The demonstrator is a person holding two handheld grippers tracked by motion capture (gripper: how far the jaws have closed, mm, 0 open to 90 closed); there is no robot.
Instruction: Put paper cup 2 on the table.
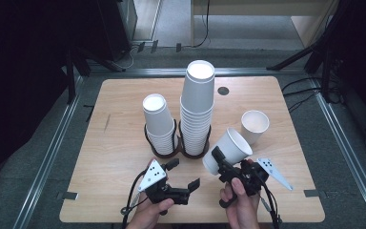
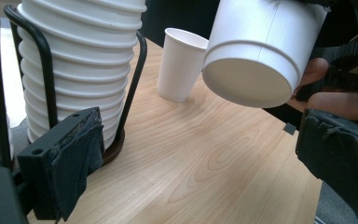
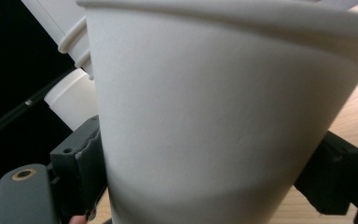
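Observation:
My right gripper (image 1: 225, 165) is shut on a white paper cup (image 1: 228, 149) and holds it tilted above the table, mouth toward the far right. In the right gripper view the cup (image 3: 214, 116) sits between both pads. In the left gripper view its base (image 2: 249, 84) hangs over the wood. My left gripper (image 1: 183, 174) stands open near the front edge with nothing between its jaws, which are wide apart around bare table (image 2: 200, 163). A short stack of cups (image 1: 158, 124) and a tall stack (image 1: 198, 109) stand in black wire holders.
A single white cup (image 1: 254, 126) stands upright on the wooden table (image 1: 119, 143), right of the stacks and beyond the held cup, also in the left gripper view (image 2: 179, 65). A black round cap (image 1: 223, 90) lies near the far edge. Metal rails and stand legs surround the table.

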